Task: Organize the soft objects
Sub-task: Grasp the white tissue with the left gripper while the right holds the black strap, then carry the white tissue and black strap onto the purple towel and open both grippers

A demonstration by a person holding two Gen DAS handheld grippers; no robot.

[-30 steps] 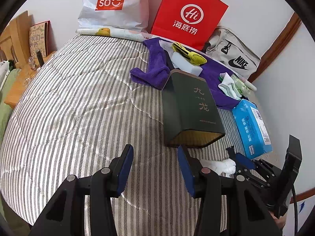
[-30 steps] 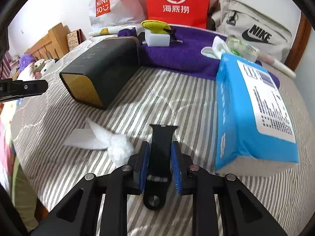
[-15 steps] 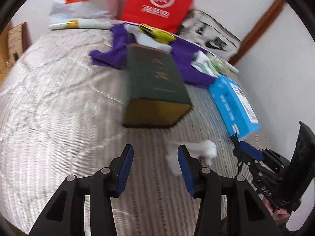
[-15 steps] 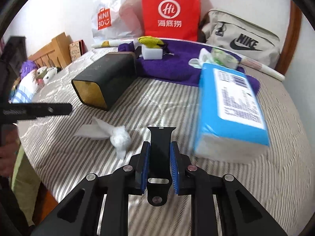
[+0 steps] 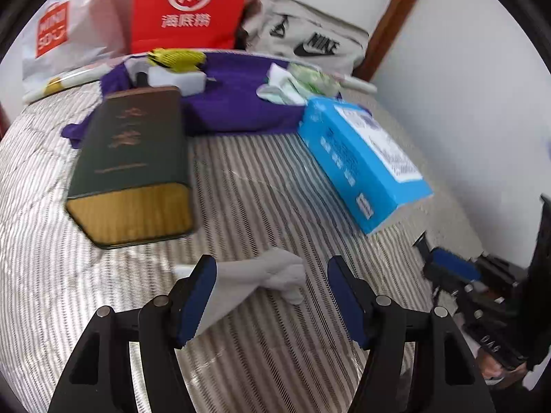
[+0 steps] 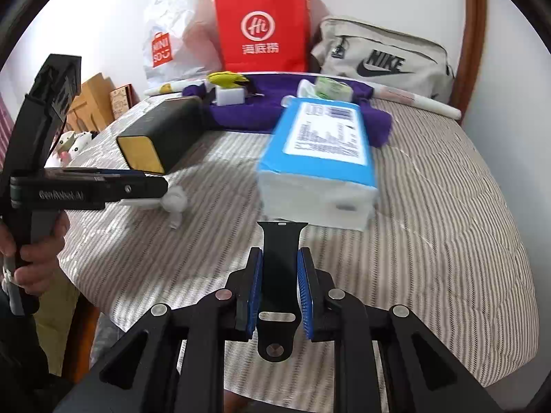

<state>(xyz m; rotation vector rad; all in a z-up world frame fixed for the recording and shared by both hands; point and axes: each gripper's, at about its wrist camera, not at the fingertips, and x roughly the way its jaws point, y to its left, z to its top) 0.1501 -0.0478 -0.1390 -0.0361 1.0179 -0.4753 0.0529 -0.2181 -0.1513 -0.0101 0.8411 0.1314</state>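
A crumpled white tissue (image 5: 265, 275) lies on the striped bed cover (image 5: 258, 179). My left gripper (image 5: 272, 292) is open, its jaws on either side of the tissue and just over it. The tissue also shows in the right wrist view (image 6: 174, 199), partly hidden by the left gripper (image 6: 144, 186). My right gripper (image 6: 279, 272) is shut on a black watch strap (image 6: 280, 275) and holds it above the bed's near edge. It also shows in the left wrist view (image 5: 447, 261).
A dark green box (image 5: 134, 161) lies left of the tissue, a blue tissue pack (image 5: 358, 158) to the right. Behind are a purple towel (image 5: 234, 103) with a white block and yellow item, a red bag (image 5: 187, 7), a Miniso bag and a Nike bag (image 5: 306, 41).
My left gripper has swung right and forward to straddle the white tissue. The right gripper, still holding the strap, has drawn back and turned a little left.
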